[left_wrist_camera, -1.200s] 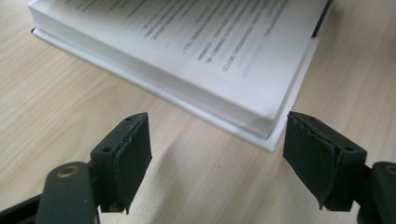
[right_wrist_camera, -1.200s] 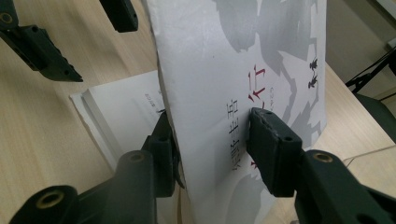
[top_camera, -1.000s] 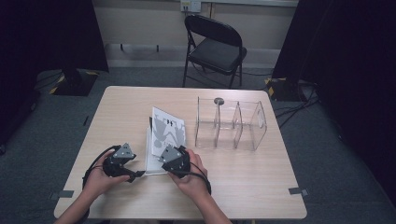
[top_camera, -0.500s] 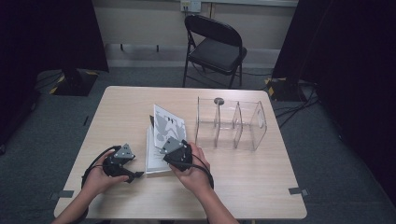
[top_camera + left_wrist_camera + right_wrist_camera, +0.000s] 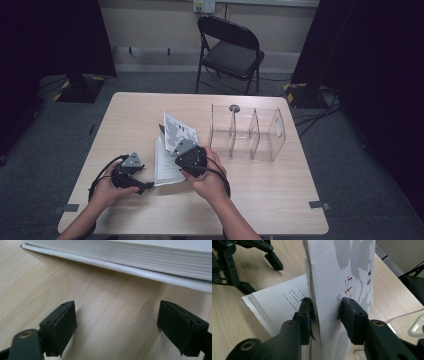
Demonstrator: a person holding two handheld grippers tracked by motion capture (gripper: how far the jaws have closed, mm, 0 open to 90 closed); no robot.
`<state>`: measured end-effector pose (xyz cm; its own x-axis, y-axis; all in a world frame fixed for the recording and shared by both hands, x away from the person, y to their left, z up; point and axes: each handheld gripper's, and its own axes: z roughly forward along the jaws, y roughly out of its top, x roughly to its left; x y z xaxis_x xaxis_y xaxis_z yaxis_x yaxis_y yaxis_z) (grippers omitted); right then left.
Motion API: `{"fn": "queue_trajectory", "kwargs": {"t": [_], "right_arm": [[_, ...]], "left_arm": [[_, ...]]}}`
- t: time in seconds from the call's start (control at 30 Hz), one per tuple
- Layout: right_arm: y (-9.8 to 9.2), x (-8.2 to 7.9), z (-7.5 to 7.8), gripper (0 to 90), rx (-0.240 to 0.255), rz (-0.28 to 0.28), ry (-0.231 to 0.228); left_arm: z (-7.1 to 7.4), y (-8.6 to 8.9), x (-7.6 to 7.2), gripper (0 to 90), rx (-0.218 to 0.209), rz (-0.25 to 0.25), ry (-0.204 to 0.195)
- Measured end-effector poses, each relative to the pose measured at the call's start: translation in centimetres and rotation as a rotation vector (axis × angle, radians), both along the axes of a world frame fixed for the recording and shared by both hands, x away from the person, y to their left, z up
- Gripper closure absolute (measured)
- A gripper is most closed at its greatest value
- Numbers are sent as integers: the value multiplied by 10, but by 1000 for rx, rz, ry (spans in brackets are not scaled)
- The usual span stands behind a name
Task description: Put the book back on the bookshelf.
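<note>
A white book [image 5: 167, 162] lies open on a wooden table [image 5: 270, 190], toward the near edge, left of its middle. The right gripper [image 5: 325, 308] has just clamped its jaws on the book's patterned front cover [image 5: 179, 131], holding it raised upright. The left gripper [image 5: 116, 322] rests on the table just left of the book, its jaws widening, nothing between them. A clear divided organizer [image 5: 247, 132] stands toward the right edge

floor: grey carpet [image 5: 350, 165] | black folding chair [image 5: 231, 50] | dark curtains [image 5: 370, 55]
</note>
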<state>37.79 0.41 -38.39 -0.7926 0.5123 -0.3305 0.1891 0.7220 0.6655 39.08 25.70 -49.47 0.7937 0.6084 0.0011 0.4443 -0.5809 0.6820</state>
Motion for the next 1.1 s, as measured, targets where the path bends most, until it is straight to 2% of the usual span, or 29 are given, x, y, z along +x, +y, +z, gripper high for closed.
{"fn": "queue_trajectory", "kwargs": {"t": [0.07, 0.2, 0.5, 0.6, 0.73, 0.77, 0.9, 1.1], "right_arm": [[1, -1, 2, 614, -1, 1, 9], [1, -1, 6, 616, 1, 6, 22], [7, -4, 8, 613, -20, 24, 24], [7, -4, 9, 614, -21, 25, 25], [8, -4, 10, 613, -35, 34, 24], [8, -5, 10, 613, -42, 34, 28], [9, -4, 13, 613, -44, 40, 26], [13, -4, 20, 614, -55, 58, 27]], "left_arm": [[1, -1, 0, 150, 4, 4, 5], [-1, -5, 2, 151, -14, 4, -13], [-3, -14, 5, 150, -32, 23, -31], [-3, -16, 5, 150, -24, 16, -44], [1, -19, 2, 166, 9, -4, -72], [3, -19, 1, 170, 7, -6, -92], [11, -21, -3, 201, 1, -31, -134], [20, -22, -8, 211, -6, -63, -173]]}}
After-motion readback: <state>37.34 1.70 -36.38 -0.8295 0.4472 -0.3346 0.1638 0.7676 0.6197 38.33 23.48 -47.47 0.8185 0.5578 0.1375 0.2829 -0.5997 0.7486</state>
